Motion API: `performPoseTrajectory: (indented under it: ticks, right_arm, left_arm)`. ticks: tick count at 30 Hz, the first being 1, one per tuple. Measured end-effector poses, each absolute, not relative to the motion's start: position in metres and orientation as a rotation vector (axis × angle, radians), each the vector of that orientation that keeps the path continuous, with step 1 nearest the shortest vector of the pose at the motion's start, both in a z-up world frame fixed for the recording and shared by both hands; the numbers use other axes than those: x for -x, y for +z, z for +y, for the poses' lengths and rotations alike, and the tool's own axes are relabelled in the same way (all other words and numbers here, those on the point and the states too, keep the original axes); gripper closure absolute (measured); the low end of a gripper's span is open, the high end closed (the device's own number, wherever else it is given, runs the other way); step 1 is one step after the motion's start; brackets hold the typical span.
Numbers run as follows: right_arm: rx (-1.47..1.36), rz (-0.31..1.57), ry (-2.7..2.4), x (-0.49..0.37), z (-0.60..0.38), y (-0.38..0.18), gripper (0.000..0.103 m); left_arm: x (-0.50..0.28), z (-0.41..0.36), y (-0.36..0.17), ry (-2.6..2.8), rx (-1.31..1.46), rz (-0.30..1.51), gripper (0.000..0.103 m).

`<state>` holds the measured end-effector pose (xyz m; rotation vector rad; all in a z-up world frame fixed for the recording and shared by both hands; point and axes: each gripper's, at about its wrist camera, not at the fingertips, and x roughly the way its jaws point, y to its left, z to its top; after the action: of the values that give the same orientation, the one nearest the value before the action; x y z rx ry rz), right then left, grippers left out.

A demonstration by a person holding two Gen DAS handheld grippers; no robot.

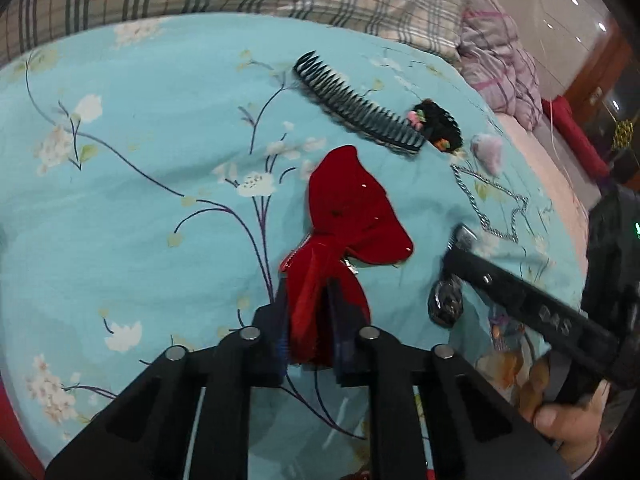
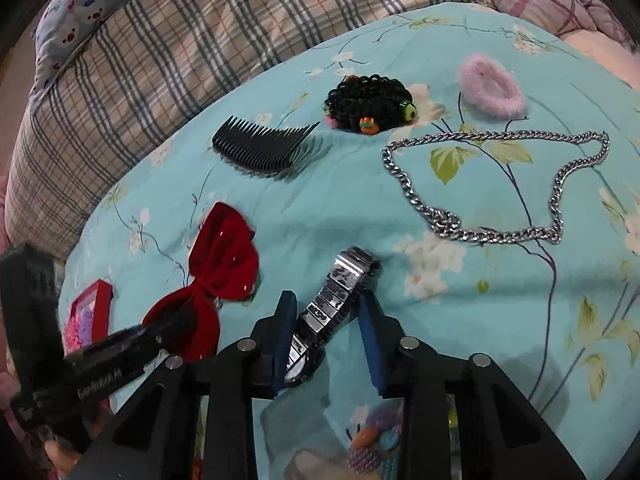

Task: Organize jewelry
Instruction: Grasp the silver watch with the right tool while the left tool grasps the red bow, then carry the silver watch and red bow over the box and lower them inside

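Left tongs (image 1: 307, 304) pinched tight on red velvet bow (image 1: 352, 216). Right tongs (image 2: 328, 320) part-open astride silver metal-link watch (image 2: 340, 296); pad contact cannot be told.

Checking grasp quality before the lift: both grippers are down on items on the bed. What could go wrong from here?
1. The left gripper pinches only one soft lobe of the red bow, so it may slip or dangle.
2. The right gripper has the watch between its fingers, but the right pad looks barely in contact; the watch may drop.
3. The grippers sit close together and could collide when lifting.
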<state>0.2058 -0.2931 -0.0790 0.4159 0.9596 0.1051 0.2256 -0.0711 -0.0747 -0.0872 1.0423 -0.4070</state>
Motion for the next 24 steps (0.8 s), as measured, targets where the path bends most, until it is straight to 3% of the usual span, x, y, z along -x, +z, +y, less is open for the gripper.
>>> performPoseTrajectory:
  ticks: [5, 20, 24]
  right_arm:
    - [-0.392, 0.932, 0.094, -0.209, -0.288, -0.074, 0.082]
    - [-0.360, 0.913, 0.194, -0.199, -0.250, -0.052, 0.084]
    - [-0.343, 0.907, 0.237, -0.196, -0.229, -0.044, 0.089]
  left_arm:
    - [-0.217, -0.059, -0.064, -0.411, 0.112, 1.024, 0.094]
    - [-0.170, 0.006, -0.018, -0.351, 0.201, 0.930, 0.095]
    - [-0.159, 0.027, -0.012, -0.319, 0.225, 0.915, 0.095]
